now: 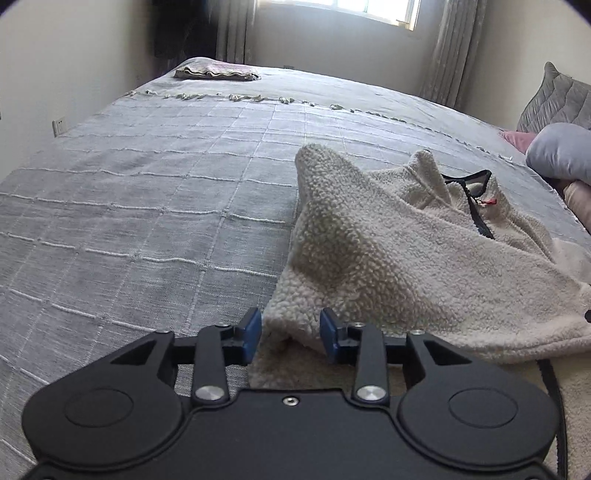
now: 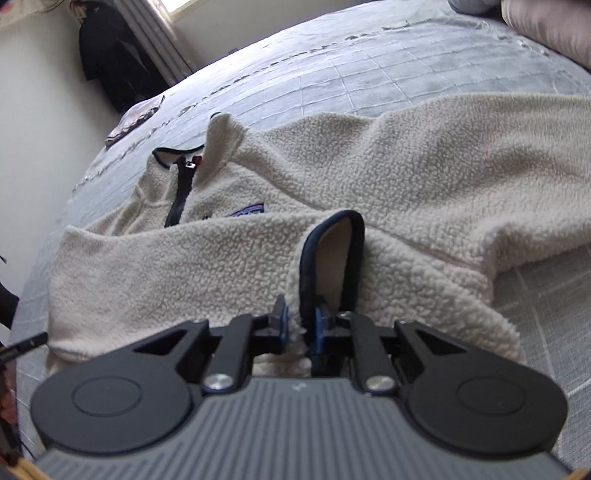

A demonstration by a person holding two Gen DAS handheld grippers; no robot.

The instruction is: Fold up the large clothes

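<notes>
My right gripper (image 2: 301, 325) has its jaws pinched on the dark-trimmed cuff (image 2: 334, 254) of the cream fleece jacket (image 2: 369, 166), which lies spread across the bed (image 2: 388, 74), zip and collar toward the far edge. My left gripper (image 1: 290, 334) has its jaws part-spread with a fold of the fleece between them; I cannot confirm the pads are pressing on it.

Judgement: the step in hand is securing two hold points before folding. The left jaws should bite firmly into the thick pile, or the cloth may slip. Both holds should then lift together, so the sleeve lies flat over the body.

The grey checked bedspread is flat. A folded cloth (image 1: 218, 71) sits at the far corner, pillows (image 1: 561, 155) along one side, and a curtained window (image 1: 354, 9) beyond.
</notes>
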